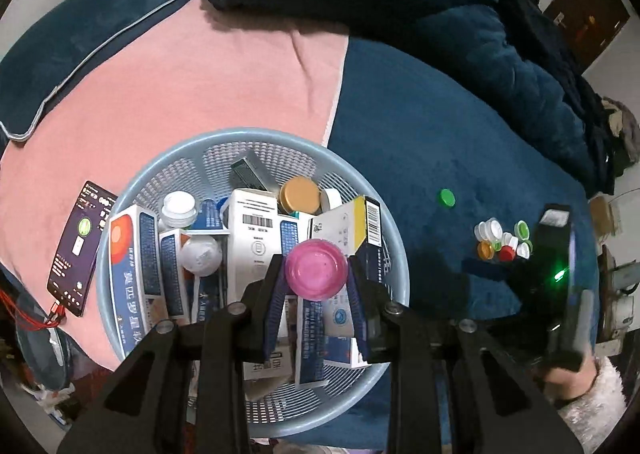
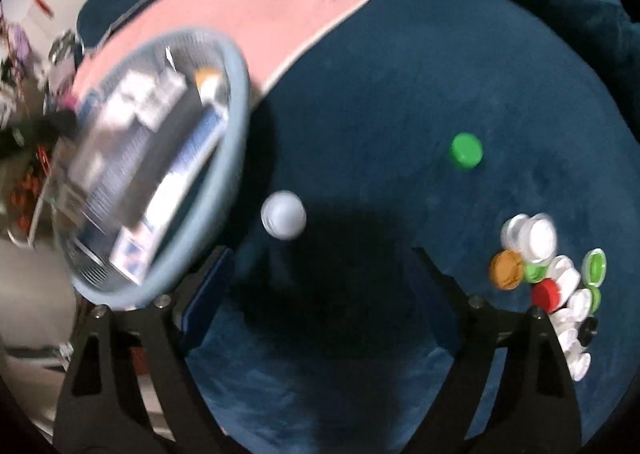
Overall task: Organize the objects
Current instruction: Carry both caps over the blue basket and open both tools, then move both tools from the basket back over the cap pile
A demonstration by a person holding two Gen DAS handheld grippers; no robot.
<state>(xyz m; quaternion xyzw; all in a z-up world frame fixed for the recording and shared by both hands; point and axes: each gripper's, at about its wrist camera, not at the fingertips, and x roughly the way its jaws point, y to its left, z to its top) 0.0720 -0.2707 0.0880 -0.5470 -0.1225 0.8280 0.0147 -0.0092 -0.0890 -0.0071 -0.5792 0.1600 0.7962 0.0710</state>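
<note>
My left tool is closed narrow around a pink cap, held above the blue basket, which sits on the bed and is packed with medicine boxes and small bottles. My right tool stands wide and holds nothing. Straight ahead of it, between its fingers and just beside the basket's rim, lies a white cap on the blue bedcover; it is round, so no long axis matters. On the far side of the right tool from the basket lies the pile of caps, with a lone green cap beyond. I judge the right tool nearer the white cap, needing only a forward reach.
</note>
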